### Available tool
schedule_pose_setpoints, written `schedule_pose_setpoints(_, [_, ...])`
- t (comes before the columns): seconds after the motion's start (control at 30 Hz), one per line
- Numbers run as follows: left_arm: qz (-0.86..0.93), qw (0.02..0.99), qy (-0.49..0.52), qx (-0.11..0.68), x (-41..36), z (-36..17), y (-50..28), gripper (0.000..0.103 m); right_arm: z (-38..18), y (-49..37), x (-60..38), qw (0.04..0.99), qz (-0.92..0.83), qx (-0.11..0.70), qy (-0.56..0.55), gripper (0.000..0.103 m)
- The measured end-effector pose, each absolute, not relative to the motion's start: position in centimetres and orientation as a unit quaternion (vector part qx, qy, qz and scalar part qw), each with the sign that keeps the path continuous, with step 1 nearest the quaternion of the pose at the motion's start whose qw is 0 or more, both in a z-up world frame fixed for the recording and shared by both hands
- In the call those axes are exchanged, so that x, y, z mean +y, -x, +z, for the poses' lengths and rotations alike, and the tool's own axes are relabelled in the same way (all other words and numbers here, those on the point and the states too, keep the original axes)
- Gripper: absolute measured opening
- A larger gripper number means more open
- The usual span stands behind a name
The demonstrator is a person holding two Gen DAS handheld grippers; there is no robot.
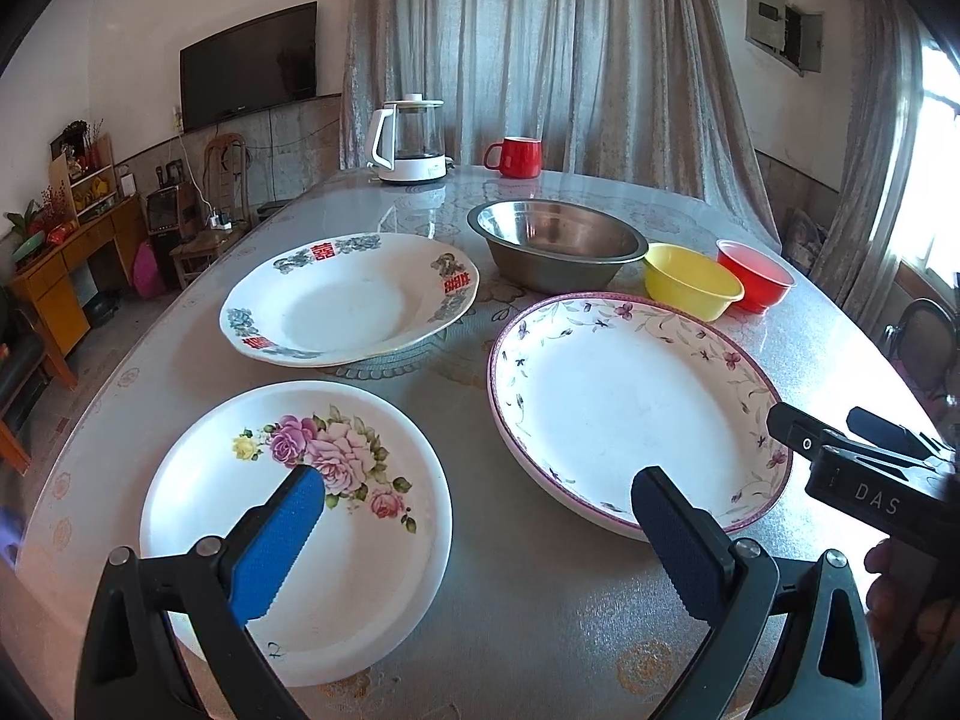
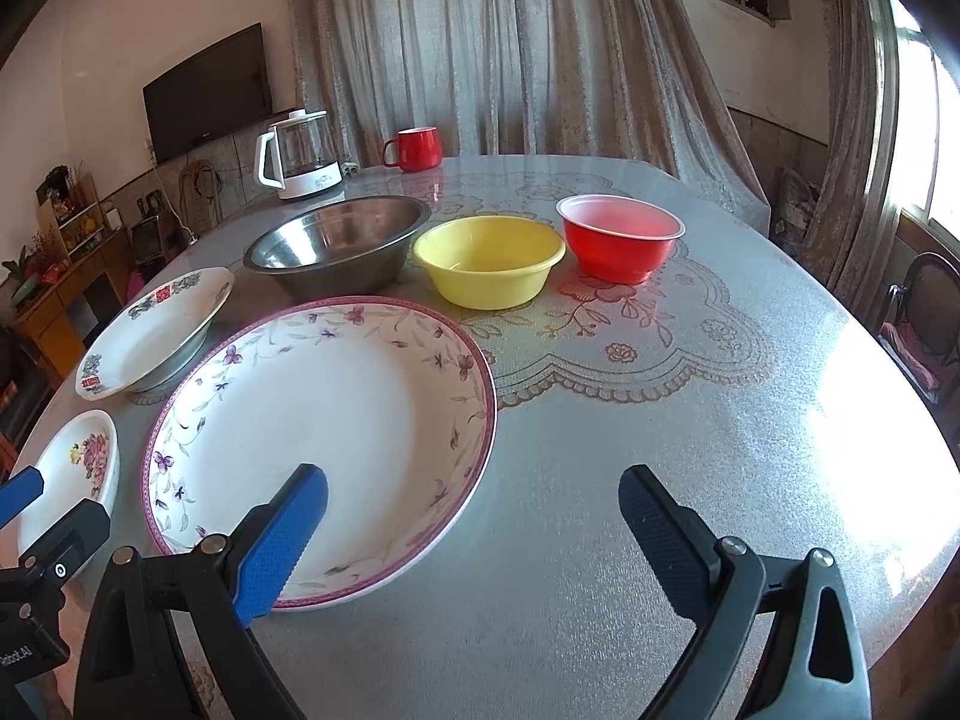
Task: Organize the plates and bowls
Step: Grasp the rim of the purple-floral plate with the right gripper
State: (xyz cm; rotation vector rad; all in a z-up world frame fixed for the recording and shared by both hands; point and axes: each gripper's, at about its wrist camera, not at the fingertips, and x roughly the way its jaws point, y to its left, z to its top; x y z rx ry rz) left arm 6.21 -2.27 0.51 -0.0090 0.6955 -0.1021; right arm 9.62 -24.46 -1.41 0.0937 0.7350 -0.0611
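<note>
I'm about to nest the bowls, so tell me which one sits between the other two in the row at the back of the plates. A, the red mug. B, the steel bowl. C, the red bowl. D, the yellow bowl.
D: the yellow bowl sits in the middle of the row, with the steel bowl on one side and the red bowl on the other.

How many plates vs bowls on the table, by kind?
Plates: 3 (rose plate, purple-rim plate, red-character plate)
Bowls: 3 (steel bowl, yellow bowl, red bowl)
Total: 6
</note>
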Motion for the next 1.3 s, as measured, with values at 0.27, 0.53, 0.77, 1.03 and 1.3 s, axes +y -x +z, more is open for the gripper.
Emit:
schedule_pose_setpoints(0.27, [-0.093,0.928,0.03,0.359,-2.0,1.6,-8.5,0.103,-1.9,-11.4,-25.9,0.921,-0.011,0.381,-0.075,0.094])
schedule_pose_setpoints(0.53, [-0.179,0.895,0.086,0.399,-2.0,1.8,-12.5,0.103,-3.5,-13.9,-27.3,0.9,0.005,0.419,-0.122,0.054])
schedule_pose_setpoints(0.77, [-0.153,0.87,0.116,0.455,-1.6,0.4,-16.3,0.078,-4.0,-14.7,-27.0,0.898,0.007,0.425,-0.111,0.034])
schedule_pose_setpoints(1.03, [-0.159,0.844,0.101,0.502,-2.3,-1.7,-18.6,0.036,-4.0,-15.1,-27.3,0.9,0.015,0.424,-0.103,0.034])
schedule_pose_setpoints(1.3, [-0.149,0.847,0.049,0.508,-3.1,-2.3,-19.4,0.023,-4.0,-15.3,-27.1,0.902,0.028,0.421,-0.088,0.034])
